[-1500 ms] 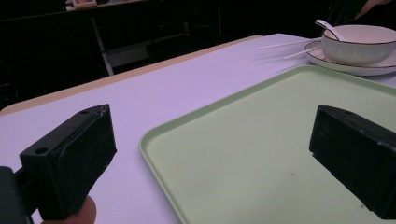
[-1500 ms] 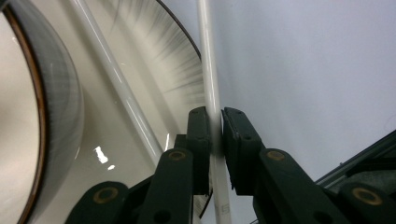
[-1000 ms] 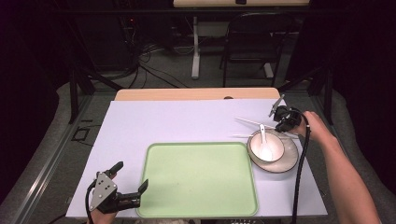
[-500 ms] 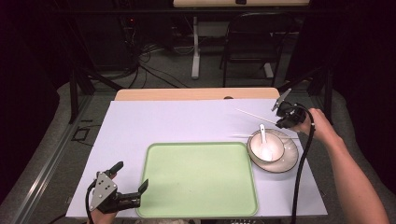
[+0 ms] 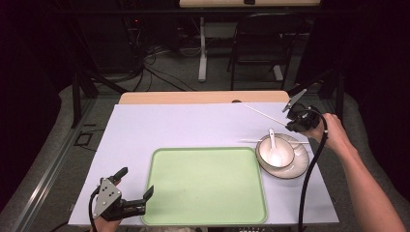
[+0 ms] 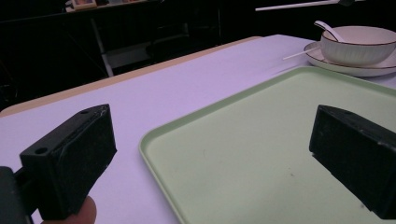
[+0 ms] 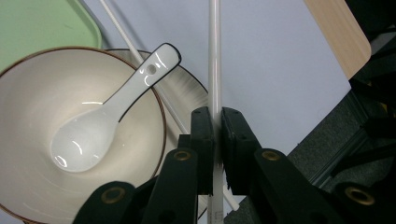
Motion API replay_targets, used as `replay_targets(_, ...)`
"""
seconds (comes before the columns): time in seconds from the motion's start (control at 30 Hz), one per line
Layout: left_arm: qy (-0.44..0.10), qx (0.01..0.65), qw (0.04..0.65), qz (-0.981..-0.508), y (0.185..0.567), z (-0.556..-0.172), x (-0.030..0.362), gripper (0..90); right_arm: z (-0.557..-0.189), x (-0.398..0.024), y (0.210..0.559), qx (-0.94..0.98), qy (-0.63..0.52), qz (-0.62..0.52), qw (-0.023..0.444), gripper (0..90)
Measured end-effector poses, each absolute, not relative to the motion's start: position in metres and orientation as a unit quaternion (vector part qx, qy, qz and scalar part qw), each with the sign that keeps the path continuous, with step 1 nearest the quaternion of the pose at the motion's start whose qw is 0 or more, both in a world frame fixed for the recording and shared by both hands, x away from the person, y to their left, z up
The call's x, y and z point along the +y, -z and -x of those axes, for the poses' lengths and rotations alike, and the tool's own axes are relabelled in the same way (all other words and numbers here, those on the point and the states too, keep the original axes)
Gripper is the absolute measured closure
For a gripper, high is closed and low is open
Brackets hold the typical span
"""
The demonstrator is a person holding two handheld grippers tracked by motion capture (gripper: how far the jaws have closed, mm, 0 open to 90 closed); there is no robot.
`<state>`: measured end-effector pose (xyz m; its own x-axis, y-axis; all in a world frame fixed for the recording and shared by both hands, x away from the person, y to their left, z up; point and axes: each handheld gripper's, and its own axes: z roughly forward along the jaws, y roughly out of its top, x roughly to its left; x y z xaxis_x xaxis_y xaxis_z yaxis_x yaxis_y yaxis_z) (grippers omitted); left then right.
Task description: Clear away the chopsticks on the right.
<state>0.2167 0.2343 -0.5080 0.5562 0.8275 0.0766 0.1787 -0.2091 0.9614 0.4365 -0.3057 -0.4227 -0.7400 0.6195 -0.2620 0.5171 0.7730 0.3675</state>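
My right gripper (image 5: 296, 117) is shut on a white chopstick (image 5: 263, 112) and holds it in the air behind the bowl, its tip pointing left over the table. In the right gripper view the chopstick (image 7: 215, 56) runs straight up from between the closed pads (image 7: 203, 135). A second chopstick (image 5: 251, 140) lies across the far rim of the plate (image 5: 300, 166). The white bowl (image 5: 276, 155) stands on that plate with a white spoon (image 5: 272, 145) in it. My left gripper (image 5: 137, 181) rests open at the near left corner of the green tray (image 5: 208, 186).
The tray (image 6: 261, 140) holds nothing and fills the near middle of the white table cover (image 5: 183, 128). A wooden table edge (image 5: 193, 97) runs along the back. A chair and desk legs stand on the floor beyond.
My right gripper has risen with the chopstick in it and drifted slightly back and right from the bowl. The left gripper has not moved.
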Motion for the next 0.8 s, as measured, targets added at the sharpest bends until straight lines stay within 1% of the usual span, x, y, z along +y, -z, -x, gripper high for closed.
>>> replay_targets(0.17, -0.313, 0.352, 0.521, -0.712, 0.508, -0.217, 0.235, 0.6, -0.426, -0.299, 0.417, 0.913, -0.151, -0.325, 0.197, 84.0)
replay_targets(0.4, -0.313, 0.351, 0.519, -0.714, 0.508, -0.216, 0.234, 0.6, -0.406, -0.291, 0.410, 0.900, -0.169, -0.351, 0.198, 83.9)
replay_targets(0.8, -0.312, 0.351, 0.520, -0.713, 0.508, -0.216, 0.234, 0.6, -0.377, -0.277, 0.408, 0.882, -0.205, -0.386, 0.177, 83.9)
